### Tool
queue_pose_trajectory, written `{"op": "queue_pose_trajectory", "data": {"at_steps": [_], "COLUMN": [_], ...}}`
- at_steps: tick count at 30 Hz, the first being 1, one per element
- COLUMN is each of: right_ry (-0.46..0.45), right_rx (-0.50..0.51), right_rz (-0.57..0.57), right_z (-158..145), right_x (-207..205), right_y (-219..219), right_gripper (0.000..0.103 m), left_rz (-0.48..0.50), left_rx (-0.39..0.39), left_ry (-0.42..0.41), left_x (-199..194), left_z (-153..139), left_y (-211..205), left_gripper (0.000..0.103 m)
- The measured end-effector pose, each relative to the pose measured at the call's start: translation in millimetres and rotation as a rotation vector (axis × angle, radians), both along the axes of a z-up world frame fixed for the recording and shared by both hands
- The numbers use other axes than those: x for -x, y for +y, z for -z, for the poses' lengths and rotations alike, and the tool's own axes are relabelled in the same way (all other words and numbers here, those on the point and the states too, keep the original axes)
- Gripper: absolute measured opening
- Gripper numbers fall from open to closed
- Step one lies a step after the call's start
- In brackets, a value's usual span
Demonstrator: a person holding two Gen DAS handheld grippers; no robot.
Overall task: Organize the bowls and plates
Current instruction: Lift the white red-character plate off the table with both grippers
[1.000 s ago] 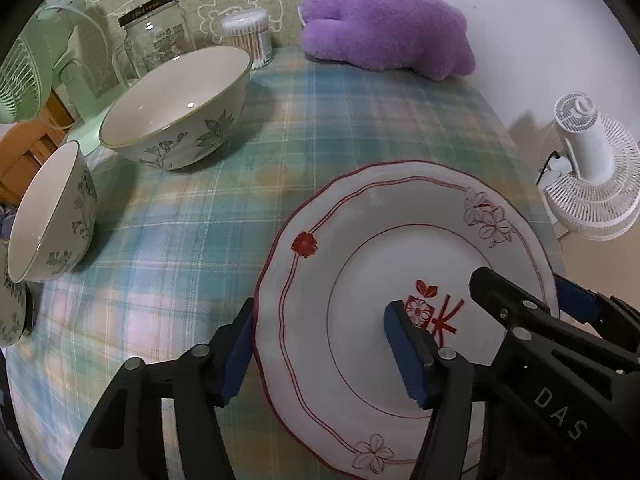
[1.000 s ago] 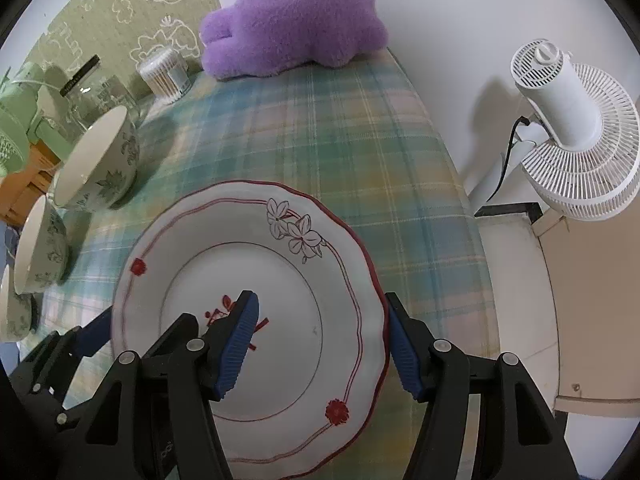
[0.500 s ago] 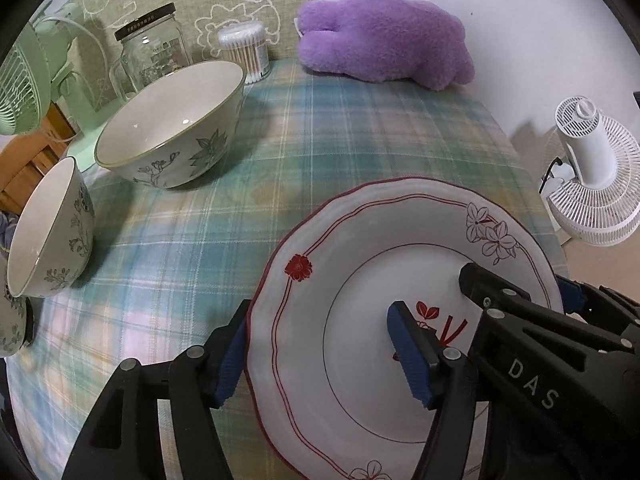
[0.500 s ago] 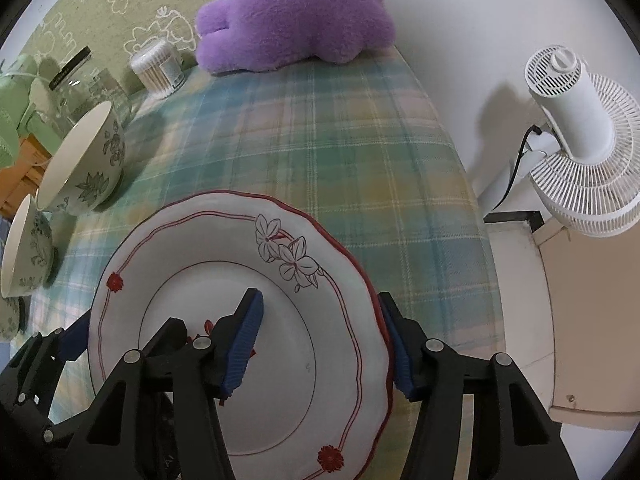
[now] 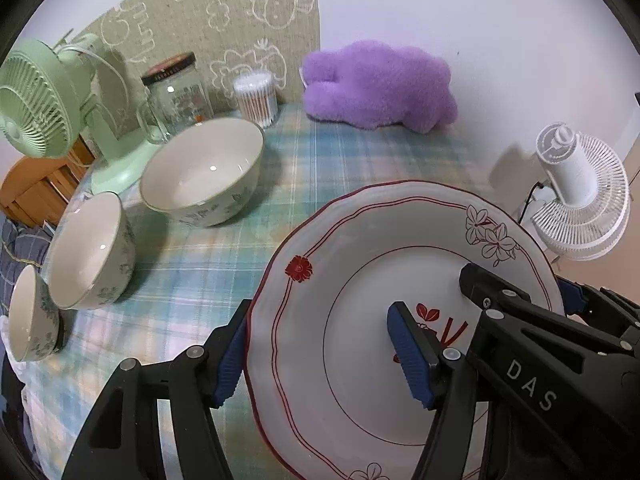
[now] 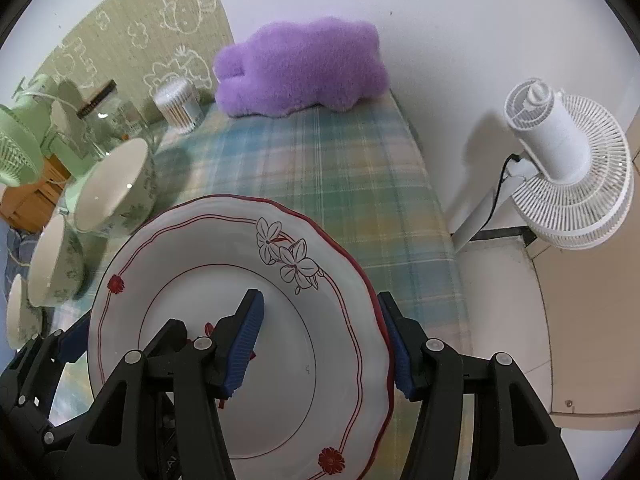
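You now hold the plate (image 5: pixel 360 280) clear of the surface (image 5: pixel 340 160); it sat lower a second ago. The left tool (image 5: pixel 316 356) and right tool (image 6: pixel 320 344) each straddle a rim, the right having just closed further. Next, carry it to its stacking place.

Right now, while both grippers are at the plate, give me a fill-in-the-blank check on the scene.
1. The left gripper and the right gripper each straddle the rim of the same ____.
2. The plate has a scalloped edge coloured ____.
3. Left of the plate stand ____ floral bowls in a row.
4. The plush toy at the far end is ____.

Missing words: plate; red; three; purple
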State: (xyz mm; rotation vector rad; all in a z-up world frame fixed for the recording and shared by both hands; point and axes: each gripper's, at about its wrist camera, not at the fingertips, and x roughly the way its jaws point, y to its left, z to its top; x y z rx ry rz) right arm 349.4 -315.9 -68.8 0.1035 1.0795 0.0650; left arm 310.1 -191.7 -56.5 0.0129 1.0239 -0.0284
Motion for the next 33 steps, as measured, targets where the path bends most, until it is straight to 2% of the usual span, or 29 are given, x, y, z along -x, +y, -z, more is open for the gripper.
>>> {"op": "queue_pose_trajectory", "data": {"at_steps": [13, 21, 27, 33], "right_ry": [-0.055, -0.061, -0.089, -0.085], "right_rx": [0.027, 0.062, 0.082, 0.107], "right_rz": [0.040, 0.113, 0.181, 0.250], "right_z": [-52.8, -70.6, -85.5, -86.7], "right_x": [59.3, 112.1, 155.1, 194.9], "right_y": [-0.3, -3.2, -1.9, 2.1], "right_gripper": [0.060, 0.060, 0.060, 0.060], "left_rz": [0.050, 0.124, 0.185, 0.246], "left_rx": [0.040, 0.069, 0.093, 0.114], "left_ry": [-0.049, -0.041, -0.069, -0.052], "left_x": [51.3, 90.1, 122.8, 148.3], "left_z": [-43.7, -54.5, -65.4, -60.7], "left_y": [10.0, 9.4, 11.2, 12.3], "left_gripper": [0.067, 0.067, 0.067, 0.067]}}
